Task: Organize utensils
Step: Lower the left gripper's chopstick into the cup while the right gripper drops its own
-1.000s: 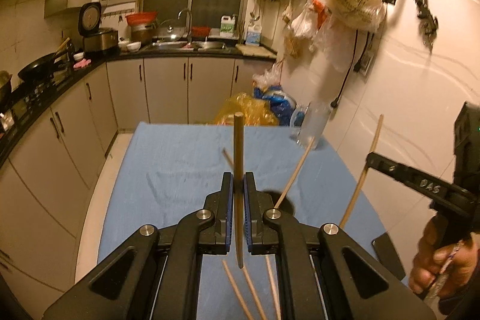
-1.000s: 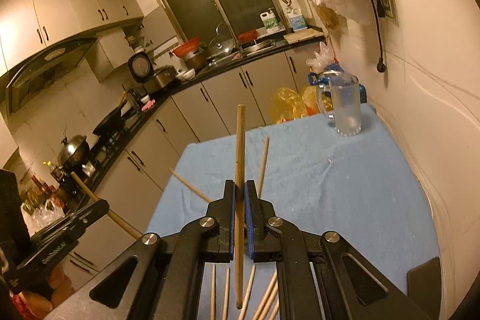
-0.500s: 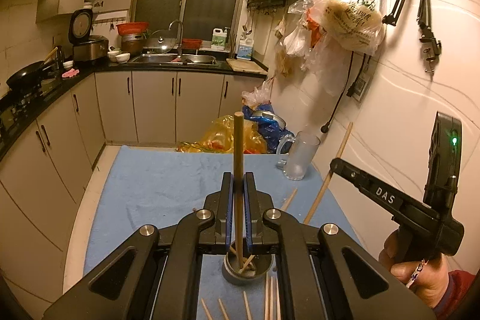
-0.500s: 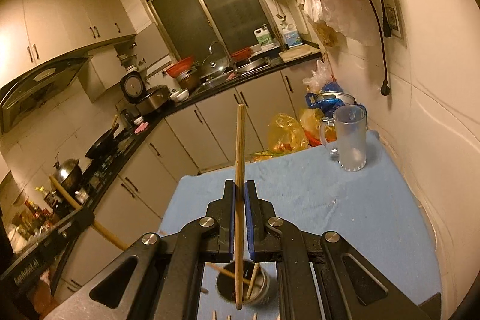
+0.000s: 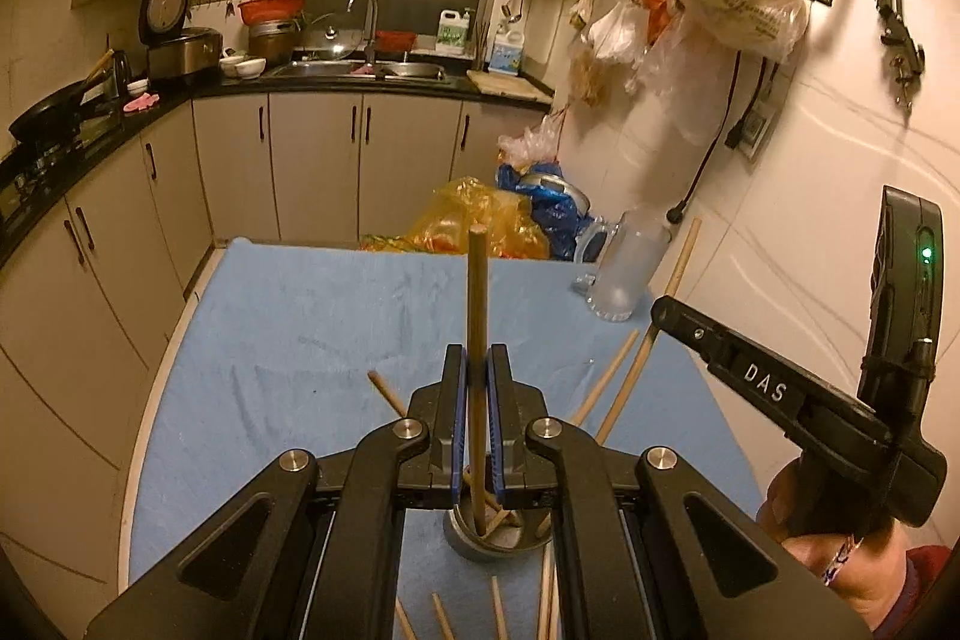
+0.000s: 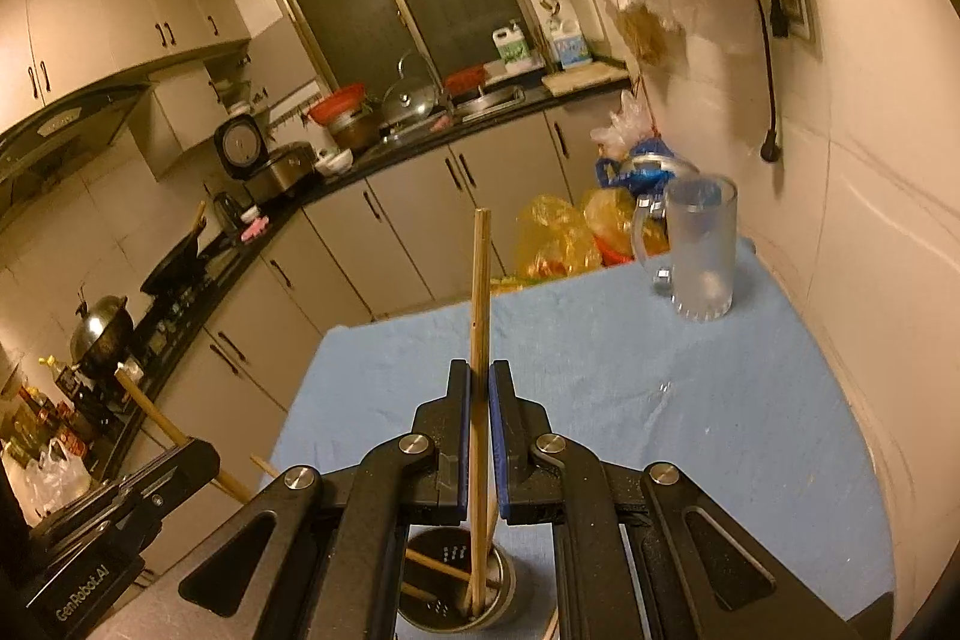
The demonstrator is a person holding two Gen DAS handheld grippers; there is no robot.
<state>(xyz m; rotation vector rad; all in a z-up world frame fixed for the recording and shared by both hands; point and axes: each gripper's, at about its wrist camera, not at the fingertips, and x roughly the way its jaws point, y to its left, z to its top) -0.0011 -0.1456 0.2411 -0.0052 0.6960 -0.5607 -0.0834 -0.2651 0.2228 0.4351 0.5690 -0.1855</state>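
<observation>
Chopsticks, one per gripper, both tips down inside the metal holder (image 6: 459,589) on the blue cloth (image 6: 690,400).
Left gripper (image 5: 474,388) jaws clamped on a round wooden chopstick (image 5: 477,316), upright; right gripper (image 6: 478,400) jaws clamped on a squarer chopstick (image 6: 480,292), slightly tilted. Holder is a perforated steel cup, rim half hidden behind gripper arms. Loose chopsticks (image 5: 606,388) cut off by the arms; count unclear. Frosted glass mug (image 6: 699,250) well apart, near the wall.

2 upright wooden chopsticks (image 5: 477,340) (image 6: 480,328), tips inside metal holder (image 6: 462,589), perhaps perforated.
</observation>
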